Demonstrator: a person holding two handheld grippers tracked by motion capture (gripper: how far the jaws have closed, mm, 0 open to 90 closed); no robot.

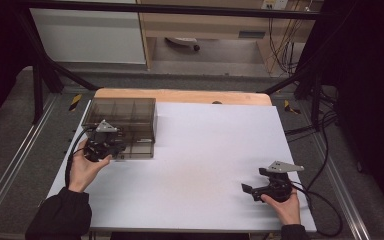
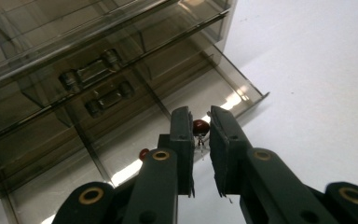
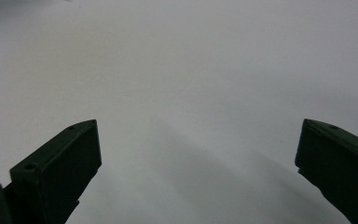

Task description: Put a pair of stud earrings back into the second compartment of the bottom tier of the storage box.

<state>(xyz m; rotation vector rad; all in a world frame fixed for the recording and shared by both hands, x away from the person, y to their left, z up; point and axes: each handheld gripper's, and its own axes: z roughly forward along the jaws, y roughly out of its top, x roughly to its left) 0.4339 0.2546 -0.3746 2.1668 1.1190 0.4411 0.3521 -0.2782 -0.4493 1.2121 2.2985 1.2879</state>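
A smoky clear drawer cabinet (image 1: 122,116) (image 2: 51,32) stands at the table's back left, its bottom drawer (image 1: 139,148) (image 2: 242,93) pulled out. My left gripper (image 1: 116,146) (image 2: 199,116) hovers over that drawer, shut on a small red bead-like part (image 2: 201,127) with thin wire legs hanging below it. A second red part (image 2: 143,153) lies in the drawer, half hidden by the left jaw. My right gripper (image 1: 246,189) (image 3: 198,123) rests low over the white table top near the front right, open wide, with nothing between its jaws.
The white table top (image 1: 205,150) spreads between the two hands. A wooden strip (image 1: 180,95) runs along its far edge. Metal frame rails (image 1: 10,165) and cables (image 1: 320,130) border the table. The upper drawers have clear handles (image 2: 91,72).
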